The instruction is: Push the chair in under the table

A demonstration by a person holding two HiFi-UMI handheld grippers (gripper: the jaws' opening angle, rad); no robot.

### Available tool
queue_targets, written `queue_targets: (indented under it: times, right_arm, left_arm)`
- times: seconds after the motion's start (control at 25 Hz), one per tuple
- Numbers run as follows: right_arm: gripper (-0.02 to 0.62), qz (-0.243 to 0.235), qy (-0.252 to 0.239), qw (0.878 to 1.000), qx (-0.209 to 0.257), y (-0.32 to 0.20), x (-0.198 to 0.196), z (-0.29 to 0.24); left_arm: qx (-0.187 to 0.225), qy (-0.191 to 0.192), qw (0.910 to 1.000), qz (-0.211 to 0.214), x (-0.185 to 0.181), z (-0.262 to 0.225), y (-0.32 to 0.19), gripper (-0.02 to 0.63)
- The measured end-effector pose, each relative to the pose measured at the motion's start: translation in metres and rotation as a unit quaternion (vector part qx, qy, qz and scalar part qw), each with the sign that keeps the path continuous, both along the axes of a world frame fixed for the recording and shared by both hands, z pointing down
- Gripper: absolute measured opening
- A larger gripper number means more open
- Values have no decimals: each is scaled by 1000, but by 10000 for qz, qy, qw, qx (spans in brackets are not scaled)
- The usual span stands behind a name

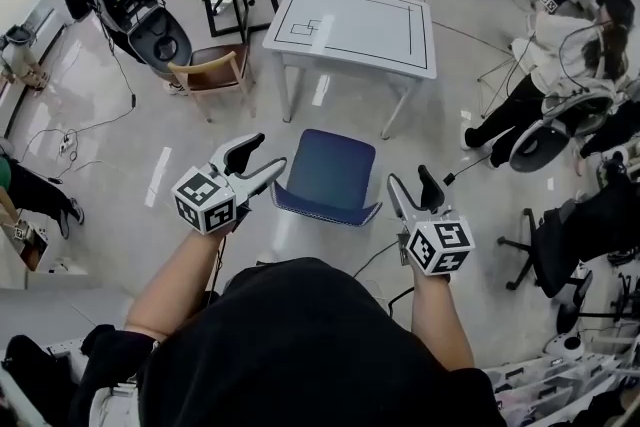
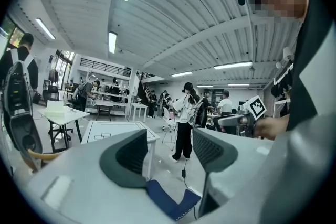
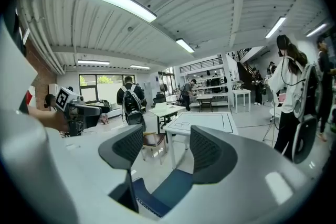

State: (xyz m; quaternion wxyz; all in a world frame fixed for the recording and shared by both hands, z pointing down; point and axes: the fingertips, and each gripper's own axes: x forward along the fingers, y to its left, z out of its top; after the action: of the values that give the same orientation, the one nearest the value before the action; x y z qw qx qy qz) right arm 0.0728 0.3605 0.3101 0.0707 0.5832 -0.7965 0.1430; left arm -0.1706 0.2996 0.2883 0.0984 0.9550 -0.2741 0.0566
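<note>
**Chair (image 1: pixel 328 173) short of bench (image 1: pixel 350 20), both hand-held grippers released**

Head view: the blue chair stands on the pale floor (image 1: pixel 200 165) in front of the white bench and apart from it, with none of its seat beneath the top. Its raised rear edge faces the person. The left hand-held gripper (image 1: pixel 262 157) hovers just beside the chair's left rear corner, and the right hand-held gripper (image 1: pixel 412 183) just beside its right rear corner; contact with the chair cannot be made out.

Left gripper view: the jaws of the left hand-held gripper (image 2: pixel 168 152) stand apart with nothing between them. The chair's blue edge (image 2: pixel 168 202) shows below the gap.

Right gripper view: the jaws of the right hand-held gripper (image 3: pixel 165 152) stand apart and empty, with the blue seat (image 3: pixel 168 186) below and the bench (image 3: pixel 202 122) beyond. A wooden chair (image 3: pixel 152 140) stands left of the bench.
</note>
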Motion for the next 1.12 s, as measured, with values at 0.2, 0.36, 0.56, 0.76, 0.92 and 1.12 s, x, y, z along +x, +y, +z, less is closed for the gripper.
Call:
queue_targets:
  times: [0.2, 0.36, 0.56, 0.76, 0.92, 1.12]
  right_arm:
    - [298, -25, -107, 9998, -194, -6, 2, 17]
    - [298, 48, -132, 9993, -345, -17, 0, 26]
    - [298, 171, -59, 9979, -623, -36, -5, 44]
    - [298, 372, 46, 9951, -911, -59, -14, 63]
    - [298, 567, 110, 9927, -1059, -81, -17, 74]
    - [298, 766, 178, 9892, -1237, -107, -28, 84]
  left_arm:
    - [-166, -189, 9997, -78, -4, 11, -1, 270]
    - [-278, -183, 9994, -55, -12, 19, -10, 270]
    - [-464, -154, 9988, 27, -17, 38, -39, 270]
    - [-677, -227, 9971, 260, -29, 67, -78, 270]
    - [-833, -213, 9955, 389, -41, 85, -113, 270]
    - [-985, -156, 9928, 658, -48, 104, -153, 270]
